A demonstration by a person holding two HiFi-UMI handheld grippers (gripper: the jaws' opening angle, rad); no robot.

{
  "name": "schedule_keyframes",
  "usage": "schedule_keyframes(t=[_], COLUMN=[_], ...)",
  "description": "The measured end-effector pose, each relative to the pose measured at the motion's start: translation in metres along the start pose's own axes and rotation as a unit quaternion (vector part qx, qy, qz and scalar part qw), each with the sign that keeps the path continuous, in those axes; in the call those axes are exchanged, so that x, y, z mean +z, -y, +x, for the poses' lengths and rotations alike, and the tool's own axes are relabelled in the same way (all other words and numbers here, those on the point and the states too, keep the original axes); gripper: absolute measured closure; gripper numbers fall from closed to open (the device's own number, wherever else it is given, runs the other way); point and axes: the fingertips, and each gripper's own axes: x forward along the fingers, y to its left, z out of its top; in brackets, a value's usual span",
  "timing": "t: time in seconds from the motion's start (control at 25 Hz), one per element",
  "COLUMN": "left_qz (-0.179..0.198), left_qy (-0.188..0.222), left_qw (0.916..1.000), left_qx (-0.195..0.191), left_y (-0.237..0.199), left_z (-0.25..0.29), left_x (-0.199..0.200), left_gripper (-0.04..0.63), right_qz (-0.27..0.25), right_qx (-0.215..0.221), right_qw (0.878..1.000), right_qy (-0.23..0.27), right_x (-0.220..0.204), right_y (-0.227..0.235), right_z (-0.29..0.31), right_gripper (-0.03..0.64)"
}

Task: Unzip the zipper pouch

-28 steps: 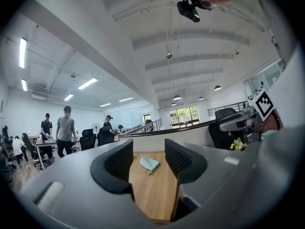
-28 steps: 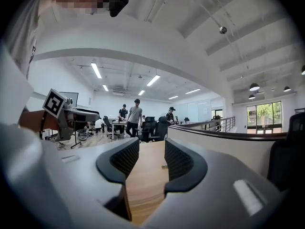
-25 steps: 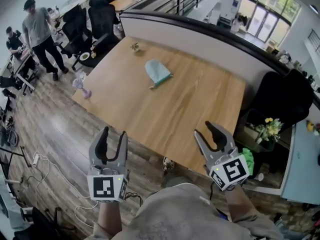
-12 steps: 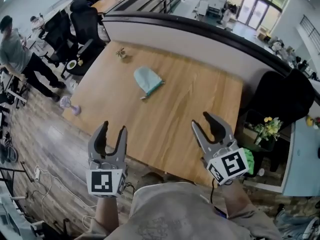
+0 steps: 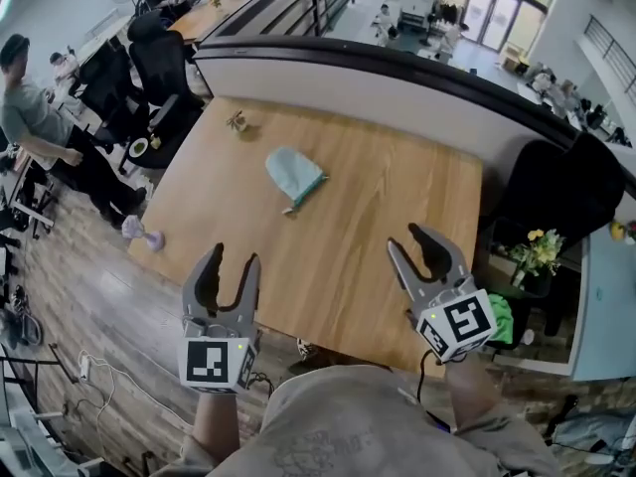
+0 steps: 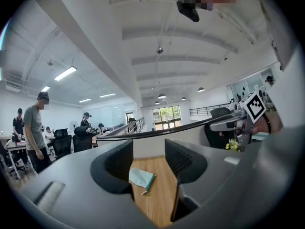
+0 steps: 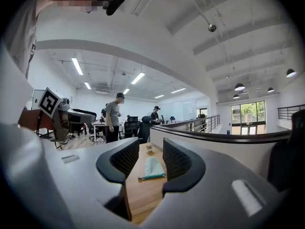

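A pale teal zipper pouch (image 5: 294, 175) lies flat on the wooden table (image 5: 368, 237), its zip edge and pull pointing toward the near side. It also shows between the jaws in the left gripper view (image 6: 141, 178) and in the right gripper view (image 7: 153, 168). My left gripper (image 5: 226, 276) hangs over the floor at the table's near left edge, open and holding nothing. Over the table's near right corner, my right gripper (image 5: 424, 250) is open too, with nothing in it. Both are well short of the pouch.
A small plant ornament (image 5: 237, 120) stands at the table's far left corner. Black office chairs (image 5: 164, 73) and a person (image 5: 45, 127) are left of the table. A dark curved partition (image 5: 397, 68) runs behind it. Yellow flowers (image 5: 537, 251) and a black chair (image 5: 556, 202) sit at the right.
The head view has shifted slightly; both grippers stay open near the table's near edge, a little lower in view. The person at left has moved closer to the chairs.
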Motion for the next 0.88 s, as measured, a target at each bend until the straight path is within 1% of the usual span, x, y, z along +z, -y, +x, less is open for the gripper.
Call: schedule_keyframes(t=[0.24, 0.48, 0.68, 0.88], left_qz=[-0.005, -0.001, 0.005, 0.015], left_qy=[-0.008, -0.022, -0.037, -0.067], left_qw=[0.9998, 0.9987, 0.9963, 0.9918], left_qx=[-0.020, -0.047, -0.077, -0.108], left_y=[-0.010, -0.014, -0.015, -0.012], left_z=[0.021, 0.058, 0.108, 0.169], left_x=[-0.010, -0.026, -0.046, -0.083], left_gripper=[0.399, 0.397, 0.397, 0.397], right_qz=[0.000, 0.002, 0.005, 0.013], right_qx=[-0.006, -0.013, -0.022, -0.033], right_qw=[1.000, 1.000, 0.999, 0.997], right_qy=[-0.012, -0.028, -0.048, -0.070], right_x=[-0.006, -0.018, -0.033, -0.055], right_y=[-0.002, 0.002, 0.014, 0.031], right_z=[0.021, 0.045, 0.071, 0.099], right_gripper=[0.453, 0.453, 0.453, 0.453])
